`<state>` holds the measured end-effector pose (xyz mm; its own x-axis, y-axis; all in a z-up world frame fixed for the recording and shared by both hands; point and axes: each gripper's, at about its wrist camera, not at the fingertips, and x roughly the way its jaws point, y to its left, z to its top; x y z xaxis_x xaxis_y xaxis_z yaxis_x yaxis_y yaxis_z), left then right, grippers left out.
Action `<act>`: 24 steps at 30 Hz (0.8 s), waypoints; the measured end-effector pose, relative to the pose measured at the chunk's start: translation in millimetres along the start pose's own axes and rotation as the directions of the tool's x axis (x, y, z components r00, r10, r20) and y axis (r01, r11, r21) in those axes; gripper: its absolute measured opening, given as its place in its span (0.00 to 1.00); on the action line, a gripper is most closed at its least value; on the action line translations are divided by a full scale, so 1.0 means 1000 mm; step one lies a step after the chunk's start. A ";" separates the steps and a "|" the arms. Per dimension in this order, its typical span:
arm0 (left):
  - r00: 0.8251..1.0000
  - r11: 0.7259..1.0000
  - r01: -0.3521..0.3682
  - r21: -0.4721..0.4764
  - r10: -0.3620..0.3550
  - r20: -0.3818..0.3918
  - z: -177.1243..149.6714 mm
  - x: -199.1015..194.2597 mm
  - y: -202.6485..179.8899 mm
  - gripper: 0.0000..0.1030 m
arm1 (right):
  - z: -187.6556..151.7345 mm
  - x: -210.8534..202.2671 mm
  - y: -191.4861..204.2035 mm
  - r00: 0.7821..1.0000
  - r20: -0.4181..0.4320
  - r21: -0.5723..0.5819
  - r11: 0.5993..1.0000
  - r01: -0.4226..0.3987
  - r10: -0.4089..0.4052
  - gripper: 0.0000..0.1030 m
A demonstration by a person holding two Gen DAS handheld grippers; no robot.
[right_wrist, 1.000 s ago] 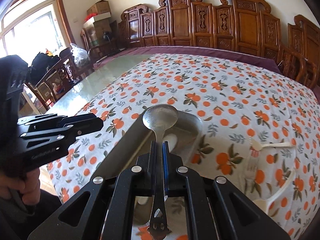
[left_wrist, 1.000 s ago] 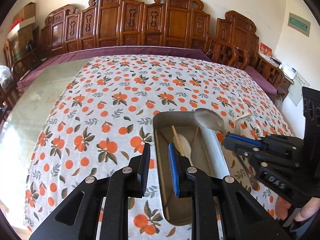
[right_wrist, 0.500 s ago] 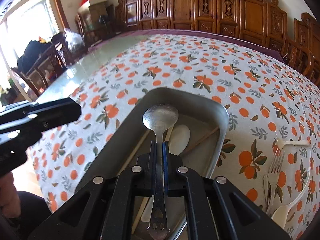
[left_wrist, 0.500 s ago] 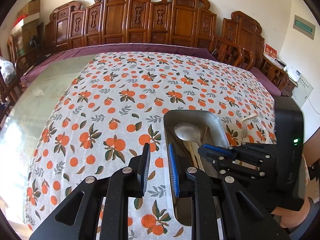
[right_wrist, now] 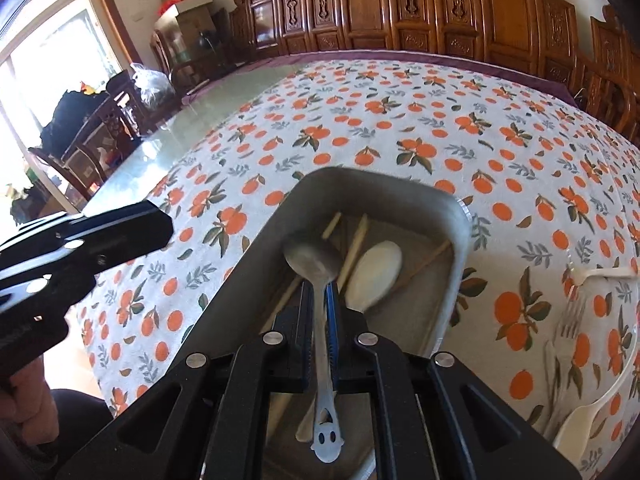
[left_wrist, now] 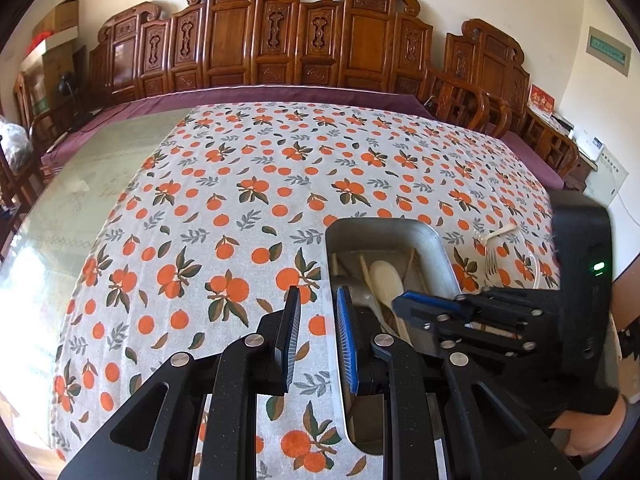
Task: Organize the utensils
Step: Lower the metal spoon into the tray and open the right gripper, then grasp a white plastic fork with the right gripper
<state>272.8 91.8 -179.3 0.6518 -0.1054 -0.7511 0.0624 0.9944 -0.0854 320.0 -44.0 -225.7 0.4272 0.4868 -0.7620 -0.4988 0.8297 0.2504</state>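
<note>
My right gripper [right_wrist: 320, 292] is shut on the handle of a metal spoon [right_wrist: 312, 258], whose bowl hangs low inside the metal tray [right_wrist: 460, 208]. Under it lie wooden chopsticks [right_wrist: 356, 240] and a white plastic spoon [right_wrist: 378, 270]. In the left wrist view the right gripper [left_wrist: 404, 302] reaches into the tray [left_wrist: 440, 240] from the right, above the white spoon [left_wrist: 386, 278]. My left gripper [left_wrist: 318, 308] stands open over the tablecloth, just left of the tray, with nothing between its fingers.
A metal fork [right_wrist: 568, 324], a white plastic fork [right_wrist: 600, 272] and a white plastic spoon [right_wrist: 580, 428] lie on the orange-print cloth right of the tray. Bare glass tabletop [left_wrist: 80, 184] shows at left. Carved wooden chairs [left_wrist: 280, 40] line the far side.
My right gripper has come down and forward with the metal spoon, from above the tray's rim to inside the tray. The left gripper has stayed put.
</note>
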 end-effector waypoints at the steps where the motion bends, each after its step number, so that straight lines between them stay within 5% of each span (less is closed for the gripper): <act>1: 1.000 1.000 0.002 0.000 -0.002 -0.001 0.000 0.001 -0.001 0.17 | 0.001 -0.007 -0.004 1.000 0.013 -0.003 1.000 0.000 0.000 0.09; 4: 1.000 1.000 0.010 0.005 -0.010 -0.001 -0.001 0.003 -0.005 0.17 | 0.004 -0.030 -0.025 0.999 0.046 0.004 1.000 0.025 -0.025 0.09; 12: 0.999 0.999 0.035 0.020 -0.035 0.004 0.002 0.009 -0.027 0.51 | 0.015 -0.064 -0.115 0.977 0.069 0.072 0.978 0.195 -0.200 0.09; 19: 1.000 0.999 0.030 0.039 -0.030 0.003 0.003 0.016 -0.044 0.72 | 0.012 -0.051 -0.180 0.959 0.012 0.175 0.945 0.275 -0.282 0.39; 24: 1.000 0.998 0.023 0.057 -0.023 0.001 0.003 0.021 -0.056 0.74 | 0.002 -0.024 -0.215 0.958 -0.061 0.304 0.909 0.284 -0.279 0.46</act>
<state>285.2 34.2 -188.4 0.6506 -0.1279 -0.7486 0.1201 0.9906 -0.0648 418.6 -233.5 -260.2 0.5024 0.2180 -0.8367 -0.1031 0.9759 0.1924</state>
